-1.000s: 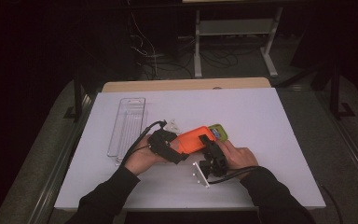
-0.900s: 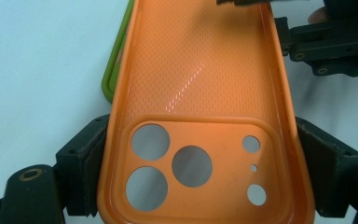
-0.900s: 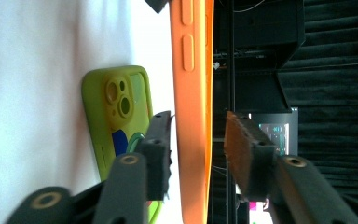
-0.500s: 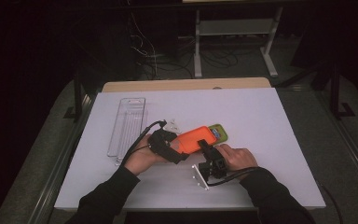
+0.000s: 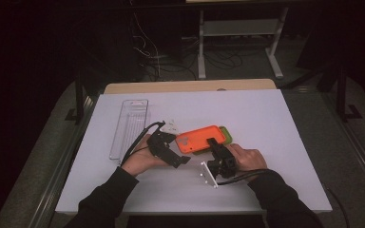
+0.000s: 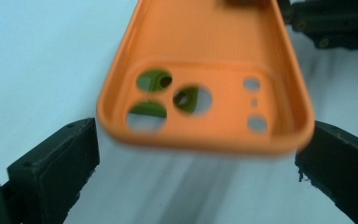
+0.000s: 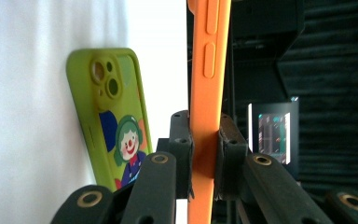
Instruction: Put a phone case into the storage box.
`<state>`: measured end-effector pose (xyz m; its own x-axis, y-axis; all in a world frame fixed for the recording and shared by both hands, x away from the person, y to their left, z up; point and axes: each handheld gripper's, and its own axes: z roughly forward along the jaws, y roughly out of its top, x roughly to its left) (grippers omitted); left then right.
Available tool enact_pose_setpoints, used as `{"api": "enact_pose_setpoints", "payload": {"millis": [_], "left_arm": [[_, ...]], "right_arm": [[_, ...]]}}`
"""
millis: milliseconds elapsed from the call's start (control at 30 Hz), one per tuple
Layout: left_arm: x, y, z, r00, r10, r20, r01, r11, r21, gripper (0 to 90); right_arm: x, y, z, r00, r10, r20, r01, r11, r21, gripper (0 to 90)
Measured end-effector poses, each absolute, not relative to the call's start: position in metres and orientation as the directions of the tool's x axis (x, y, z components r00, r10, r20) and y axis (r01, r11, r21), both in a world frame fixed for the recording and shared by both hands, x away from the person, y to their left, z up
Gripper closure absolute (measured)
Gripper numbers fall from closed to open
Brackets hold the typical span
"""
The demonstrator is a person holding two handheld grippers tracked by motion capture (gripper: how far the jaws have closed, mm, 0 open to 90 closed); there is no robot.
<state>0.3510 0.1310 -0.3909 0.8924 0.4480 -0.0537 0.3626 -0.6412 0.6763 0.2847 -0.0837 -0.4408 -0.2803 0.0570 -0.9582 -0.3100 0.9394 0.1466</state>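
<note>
**Orange case passing from left jaws to right**

Left gripper (image 5: 183, 159): jaws have just been opening, now spread wide either side of the orange case (image 5: 201, 139), camera end between them, untouched. The case's long axis runs rightward. Right gripper (image 5: 212, 142) pinches its side edge, just above the green case (image 7: 116, 130).

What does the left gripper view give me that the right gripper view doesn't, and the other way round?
Left gripper view: the inside of the orange phone case with its camera cut-outs, lying between the left gripper fingers, which stand wide apart and have just been opening; green shows through the holes.

Right gripper view: the orange case edge-on with its side buttons, pinched between the right gripper fingers, which have just been closing, and the green phone case with a clown picture on the white table.

Both: the orange case and the white table.
</note>
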Motion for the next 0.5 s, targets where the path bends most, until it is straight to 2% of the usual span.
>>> {"api": "enact_pose_setpoints", "payload": {"millis": [133, 200, 300, 433, 500], "left_arm": [[0.352, 0.133, -0.391, 0.891, 0.45, -0.06, 0.368, -0.638, 0.677, 0.0], [0.353, 0.133, -0.391, 0.89, 0.453, -0.051, 0.363, -0.636, 0.682, 0.0], [0.352, 0.133, -0.392, 0.886, 0.459, -0.061, 0.373, -0.628, 0.683, 0.0], [0.351, 0.132, -0.394, 0.874, 0.481, -0.074, 0.39, -0.602, 0.697, 0.0], [0.352, 0.132, -0.393, 0.879, 0.473, -0.06, 0.377, -0.611, 0.696, 0.0]], "right_arm": [[0.288, -0.091, -0.437, -0.323, 0.109, -0.94, -0.279, 0.938, 0.205, 78.5], [0.29, -0.095, -0.435, -0.361, 0.18, -0.915, -0.24, 0.93, 0.278, 78.5], [0.293, -0.097, -0.432, -0.371, 0.196, -0.908, -0.233, 0.927, 0.295, 78.5], [0.296, -0.103, -0.427, -0.446, 0.317, -0.837, -0.166, 0.89, 0.425, 78.5], [0.298, -0.105, -0.426, -0.448, 0.328, -0.831, -0.163, 0.885, 0.437, 78.5]]}}
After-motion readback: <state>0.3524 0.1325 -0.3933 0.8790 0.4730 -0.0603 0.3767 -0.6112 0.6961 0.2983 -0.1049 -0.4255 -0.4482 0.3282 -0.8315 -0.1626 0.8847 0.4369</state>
